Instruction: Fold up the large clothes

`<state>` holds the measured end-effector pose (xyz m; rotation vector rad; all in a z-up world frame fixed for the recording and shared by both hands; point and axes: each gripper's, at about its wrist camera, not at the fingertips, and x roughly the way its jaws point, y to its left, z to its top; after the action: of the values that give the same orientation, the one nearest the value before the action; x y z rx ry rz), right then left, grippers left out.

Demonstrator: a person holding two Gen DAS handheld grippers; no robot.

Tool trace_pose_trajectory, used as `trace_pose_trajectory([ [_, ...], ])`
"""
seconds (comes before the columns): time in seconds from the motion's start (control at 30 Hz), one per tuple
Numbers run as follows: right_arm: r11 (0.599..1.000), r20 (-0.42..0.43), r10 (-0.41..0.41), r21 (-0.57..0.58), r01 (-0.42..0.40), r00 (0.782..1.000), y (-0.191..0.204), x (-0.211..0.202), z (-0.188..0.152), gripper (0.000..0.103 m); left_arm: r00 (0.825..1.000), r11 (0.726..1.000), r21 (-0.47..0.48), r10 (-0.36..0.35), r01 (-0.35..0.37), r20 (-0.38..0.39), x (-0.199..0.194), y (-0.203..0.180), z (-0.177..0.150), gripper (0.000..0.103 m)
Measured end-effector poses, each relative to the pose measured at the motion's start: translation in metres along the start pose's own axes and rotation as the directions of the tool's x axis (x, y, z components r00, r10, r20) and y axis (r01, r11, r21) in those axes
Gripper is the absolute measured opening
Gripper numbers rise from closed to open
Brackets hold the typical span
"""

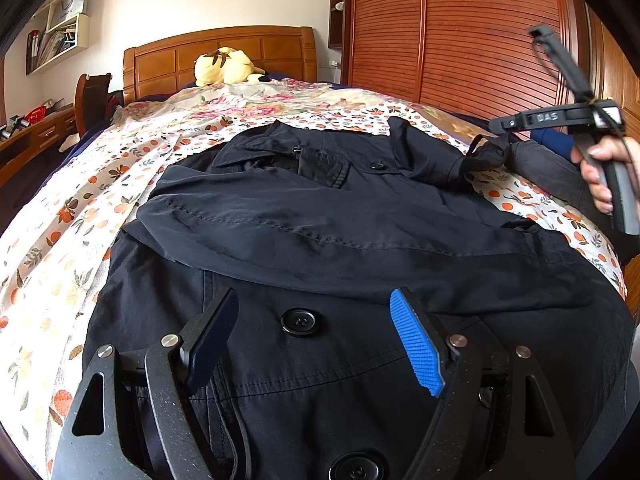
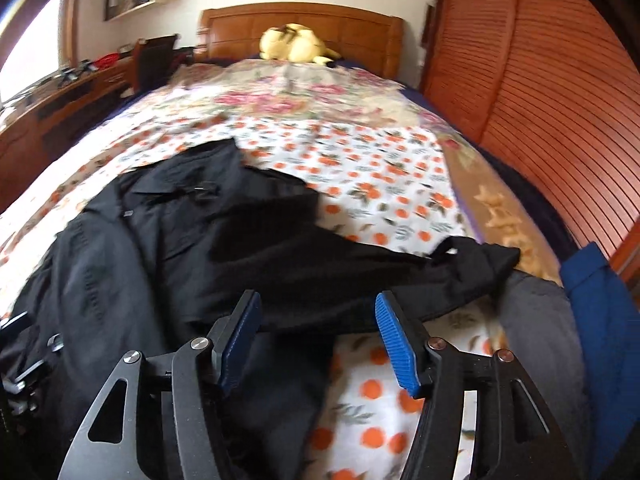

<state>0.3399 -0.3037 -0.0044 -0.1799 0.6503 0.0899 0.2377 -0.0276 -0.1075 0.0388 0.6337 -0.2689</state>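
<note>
A large black coat [image 1: 320, 220] lies front up on the bed, with its upper part folded across the body. My left gripper [image 1: 314, 296] hovers open just above the coat's front, near a big black button [image 1: 298, 322], and holds nothing. In the right wrist view the coat [image 2: 160, 240] lies to the left, and one sleeve [image 2: 400, 272] stretches right towards the bed's edge. My right gripper [image 2: 318, 300] stands open just before that sleeve, and neither pad presses on the cloth. A person's hand [image 1: 600, 176] grips its handle at the right.
An orange-patterned sheet [image 1: 120, 184] covers the bed. A yellow plush toy [image 1: 224, 66] sits by the wooden headboard [image 1: 216, 48]. A slatted wardrobe [image 1: 460, 32] runs along the right, and a desk [image 1: 36, 136] stands at the left. Grey cloth [image 2: 536, 320] and blue cloth [image 2: 600, 312] lie at the bed's right edge.
</note>
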Motion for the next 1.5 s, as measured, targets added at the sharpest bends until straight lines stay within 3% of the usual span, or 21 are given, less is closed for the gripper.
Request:
trace_pose_trajectory([
  [0.2, 0.992, -0.048, -0.085, 0.085, 0.089, 0.995, -0.028, 0.043, 0.006, 0.062, 1.000, 1.000, 0.003, -0.002, 0.002, -0.003, 0.000, -0.001, 0.000, 0.079],
  [0.5, 0.970, -0.149, -0.146, 0.173, 0.171, 0.978, -0.042, 0.093, 0.003, 0.062, 1.000, 1.000, 0.009, -0.011, 0.011, -0.015, 0.001, -0.003, 0.001, 0.079],
  [0.97, 0.957, -0.171, -0.101, 0.251, 0.143, 0.980, -0.062, 0.104, -0.012, 0.070, 1.000, 1.000, 0.010, -0.014, 0.014, -0.016, 0.002, -0.003, 0.001, 0.079],
  [1.17, 0.936, -0.226, 0.012, 0.344, 0.068, 0.974, -0.078, 0.120, -0.019, 0.071, 1.000, 1.000, 0.012, -0.013, 0.014, -0.017, 0.002, -0.003, 0.001, 0.079],
  [1.2, 0.932, -0.217, 0.029, 0.360, 0.052, 0.976, -0.081, 0.122, -0.019, 0.069, 1.000, 1.000, 0.013, -0.013, 0.013, -0.019, 0.003, -0.003, 0.001, 0.079],
  [1.27, 0.928, -0.197, 0.049, 0.371, 0.028, 0.979, -0.086, 0.125, -0.017, 0.050, 1.000, 1.000, 0.015, -0.011, 0.011, -0.021, 0.003, -0.003, 0.001, 0.079],
  [1.33, 0.929, -0.193, 0.055, 0.370, 0.021, 0.980, -0.090, 0.127, -0.016, 0.012, 1.000, 1.000, 0.022, -0.006, 0.007, -0.023, 0.003, -0.004, 0.000, 0.079],
  [1.4, 0.941, -0.177, 0.038, 0.337, 0.025, 0.983, -0.090, 0.122, -0.011, 0.005, 1.000, 1.000, 0.028, -0.002, 0.003, -0.025, 0.003, -0.005, 0.000, 0.079],
  [1.5, 0.961, -0.093, -0.006, 0.275, 0.032, 0.996, -0.081, 0.097, -0.001, 0.003, 1.000, 1.000, 0.030, 0.001, 0.000, -0.027, 0.004, -0.006, 0.001, 0.079],
])
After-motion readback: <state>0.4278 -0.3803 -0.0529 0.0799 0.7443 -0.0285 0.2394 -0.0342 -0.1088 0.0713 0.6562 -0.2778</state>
